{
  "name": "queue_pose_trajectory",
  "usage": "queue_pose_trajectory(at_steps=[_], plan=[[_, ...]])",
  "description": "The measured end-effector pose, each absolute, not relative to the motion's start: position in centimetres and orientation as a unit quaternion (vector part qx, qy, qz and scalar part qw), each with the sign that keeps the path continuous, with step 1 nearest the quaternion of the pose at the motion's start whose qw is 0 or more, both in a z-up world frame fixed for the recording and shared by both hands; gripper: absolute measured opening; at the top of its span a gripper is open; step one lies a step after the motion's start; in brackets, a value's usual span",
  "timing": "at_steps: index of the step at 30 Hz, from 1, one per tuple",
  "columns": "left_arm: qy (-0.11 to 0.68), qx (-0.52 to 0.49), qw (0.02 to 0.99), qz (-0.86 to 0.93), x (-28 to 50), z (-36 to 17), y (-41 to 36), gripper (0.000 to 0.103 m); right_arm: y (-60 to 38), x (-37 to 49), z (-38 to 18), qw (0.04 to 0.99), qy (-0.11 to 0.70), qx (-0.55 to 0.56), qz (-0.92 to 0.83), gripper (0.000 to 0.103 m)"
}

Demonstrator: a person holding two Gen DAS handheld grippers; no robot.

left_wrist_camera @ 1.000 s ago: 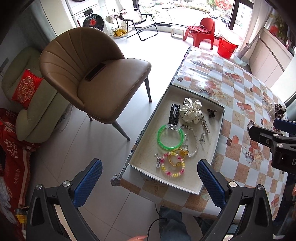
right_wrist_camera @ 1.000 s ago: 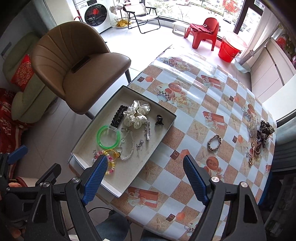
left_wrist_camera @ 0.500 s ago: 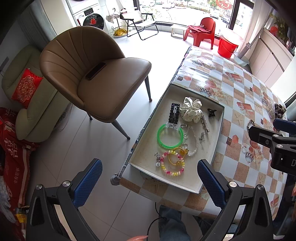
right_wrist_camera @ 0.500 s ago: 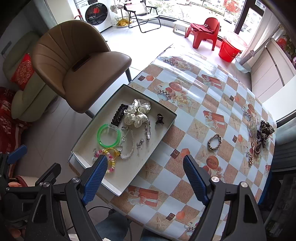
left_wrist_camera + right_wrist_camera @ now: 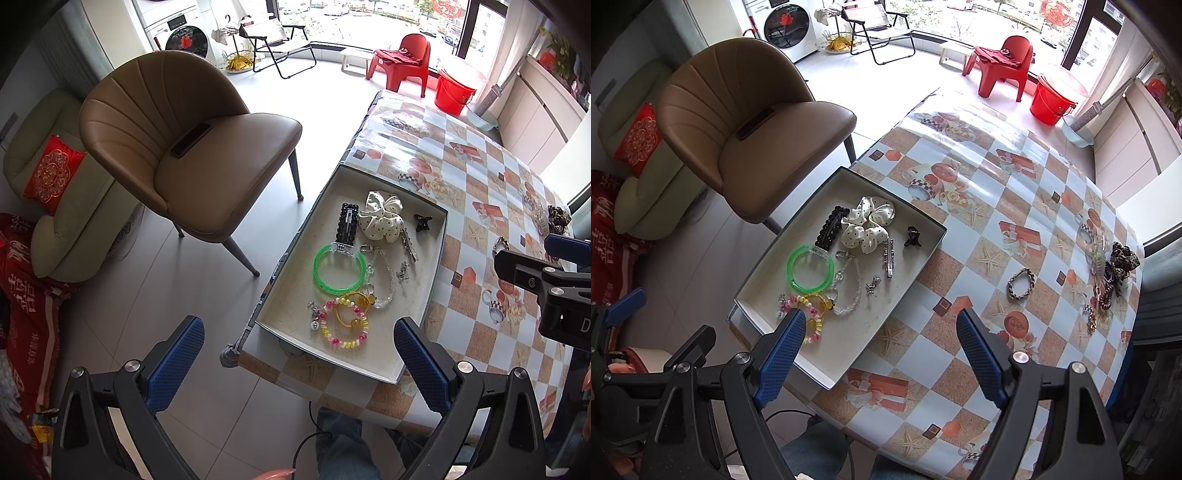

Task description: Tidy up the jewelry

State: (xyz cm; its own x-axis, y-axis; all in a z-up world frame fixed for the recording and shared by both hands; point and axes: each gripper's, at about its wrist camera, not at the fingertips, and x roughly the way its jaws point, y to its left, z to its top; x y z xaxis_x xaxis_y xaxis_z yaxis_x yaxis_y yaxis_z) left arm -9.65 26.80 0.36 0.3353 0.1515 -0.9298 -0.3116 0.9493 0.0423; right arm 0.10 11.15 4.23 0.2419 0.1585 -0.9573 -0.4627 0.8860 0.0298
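I hold both tongs high above the table, tilted steeply down. My left gripper (image 5: 299, 354) stands released, its blue pads wide apart with nothing between them; in its view one pad sits at lower left over the floor, the other at lower right over the near end of the shallow grey tray (image 5: 437, 254). My right gripper (image 5: 881, 347) is released too, spread wide and empty, low in its frame.

The tray lies in the centre of the left view, at the edge of the checked tablecloth (image 5: 997, 192). Inside it, top to bottom: a white polka-dot scrunchie (image 5: 382, 218), a black beaded hair clip (image 5: 347, 227), a small black claw clip (image 5: 423, 222), a green bangle (image 5: 340, 269), and a pink-and-yellow beaded bracelet (image 5: 345, 325) nearest me.

Outside the tray, at centre right of the right view, a braided bracelet (image 5: 1020, 284) lies alone on the cloth, and a heap of more jewelry (image 5: 1110, 269) sits at the far right edge. A tan chair (image 5: 192, 147) fills the upper left.
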Motion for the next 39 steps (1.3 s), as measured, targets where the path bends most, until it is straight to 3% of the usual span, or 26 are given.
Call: queue_pose_trajectory(at_steps=[39], plan=[[0.56, -0.072, 0.813, 0.143, -9.87, 0.18, 26.77, 0.103, 11.27, 0.11, 4.21, 0.776, 0.584, -0.131, 0.2, 0.086]])
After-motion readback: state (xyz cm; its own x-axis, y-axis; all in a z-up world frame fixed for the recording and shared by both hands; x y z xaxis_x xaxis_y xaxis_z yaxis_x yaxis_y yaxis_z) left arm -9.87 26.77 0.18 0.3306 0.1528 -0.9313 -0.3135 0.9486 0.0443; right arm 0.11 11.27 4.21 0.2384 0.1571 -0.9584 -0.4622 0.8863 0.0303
